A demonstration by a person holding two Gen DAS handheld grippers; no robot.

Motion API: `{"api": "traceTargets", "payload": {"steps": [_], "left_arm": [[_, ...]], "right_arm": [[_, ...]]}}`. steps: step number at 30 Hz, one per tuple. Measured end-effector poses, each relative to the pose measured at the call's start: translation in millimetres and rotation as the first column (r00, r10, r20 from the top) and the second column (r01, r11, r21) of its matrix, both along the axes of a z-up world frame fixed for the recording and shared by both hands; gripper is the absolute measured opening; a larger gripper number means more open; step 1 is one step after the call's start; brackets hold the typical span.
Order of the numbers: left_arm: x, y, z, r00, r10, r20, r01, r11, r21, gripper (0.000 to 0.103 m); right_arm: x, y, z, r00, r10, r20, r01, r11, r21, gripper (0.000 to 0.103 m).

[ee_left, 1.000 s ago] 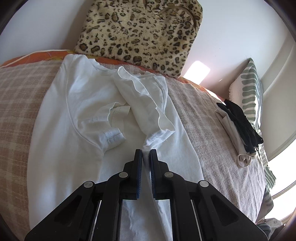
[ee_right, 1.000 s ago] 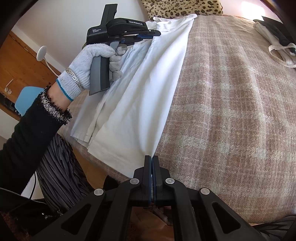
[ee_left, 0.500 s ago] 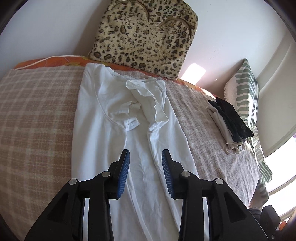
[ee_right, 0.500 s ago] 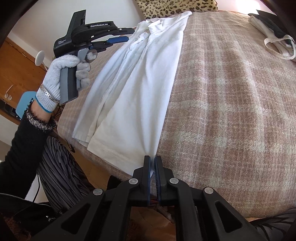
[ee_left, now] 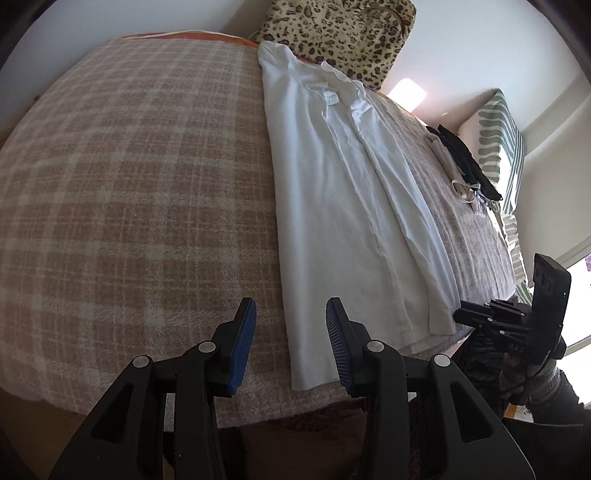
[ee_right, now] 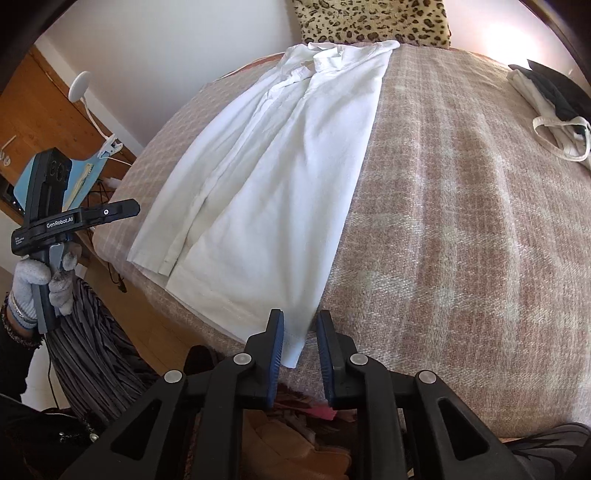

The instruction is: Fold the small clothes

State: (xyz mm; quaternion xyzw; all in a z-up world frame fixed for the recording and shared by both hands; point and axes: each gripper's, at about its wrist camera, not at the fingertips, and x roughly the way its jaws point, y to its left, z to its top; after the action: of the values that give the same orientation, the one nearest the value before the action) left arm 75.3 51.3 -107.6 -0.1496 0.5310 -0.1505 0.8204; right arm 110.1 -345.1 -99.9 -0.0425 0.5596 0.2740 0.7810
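White shirt (ee_left: 343,206) lies flat on the plaid blanket (ee_left: 140,192) as a long narrow strip, both sides folded in, its collar end at the leopard-print cushion (ee_left: 340,33) and its hem at the near edge of the bed. Its long axis runs straight away from both grippers. The right gripper (ee_right: 300,341) sits just over the hem's right corner, jaws having just been opening, fabric between them but the pads not pressing it. The left gripper (ee_left: 290,345) hangs just above the hem's left corner, its jaws also freshly parted and empty. Both look equally placed to pinch the hem and carry it toward the collar.
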Motion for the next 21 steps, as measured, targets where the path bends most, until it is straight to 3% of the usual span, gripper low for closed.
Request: {"api": "traceTargets", "payload": {"steps": [2, 4, 5, 9, 13, 15, 16, 17, 21], "left_arm": [[-7, -5, -4, 1.0, -0.006, 0.007, 0.006, 1.0, 0.015, 0.038], [-12, -9, -3, 1.0, -0.014, 0.023, 0.013, 1.0, 0.025, 0.038], [-13, -10, -3, 1.0, -0.016, 0.019, 0.016, 1.0, 0.008, 0.038], [-21, -14, -5, 0.999, -0.033, 0.017, 0.034, 0.999, -0.018, 0.038], [-22, -14, -9, 0.999, -0.032, 0.022, 0.034, 0.997, -0.065, 0.035], [-20, -12, -11, 0.999, -0.028, 0.019, 0.03, 0.995, -0.092, 0.028], [-19, -11, -13, 1.0, -0.026, 0.011, 0.027, 0.994, -0.104, 0.017], [-21, -9, -14, 1.0, -0.022, 0.011, 0.023, 0.994, -0.11, 0.013], [-26, -7, -9, 0.999, -0.026, 0.046, 0.032, 0.99, -0.134, 0.006]], "right_arm": [[-5, 11, 2, 0.998, 0.035, 0.042, -0.033, 0.998, -0.06, 0.019], [-6, 14, 3, 0.999, 0.035, 0.032, -0.033, 0.998, -0.051, 0.027], [-5, 11, 4, 1.0, 0.019, 0.009, -0.019, 1.0, -0.021, 0.032], [4, -13, 1, 0.992, -0.066, -0.112, 0.079, 0.99, 0.117, 0.036], [6, -35, -6, 0.969, -0.112, -0.219, 0.168, 0.952, 0.256, 0.038], [6, -42, -11, 0.955, -0.114, -0.275, 0.204, 0.924, 0.324, 0.032], [8, -41, -15, 0.947, -0.109, -0.302, 0.213, 0.916, 0.34, 0.028], [8, -40, -17, 0.945, -0.107, -0.309, 0.217, 0.912, 0.347, 0.022], [4, -37, -20, 0.952, -0.09, -0.292, 0.196, 0.912, 0.359, 0.005]]}}
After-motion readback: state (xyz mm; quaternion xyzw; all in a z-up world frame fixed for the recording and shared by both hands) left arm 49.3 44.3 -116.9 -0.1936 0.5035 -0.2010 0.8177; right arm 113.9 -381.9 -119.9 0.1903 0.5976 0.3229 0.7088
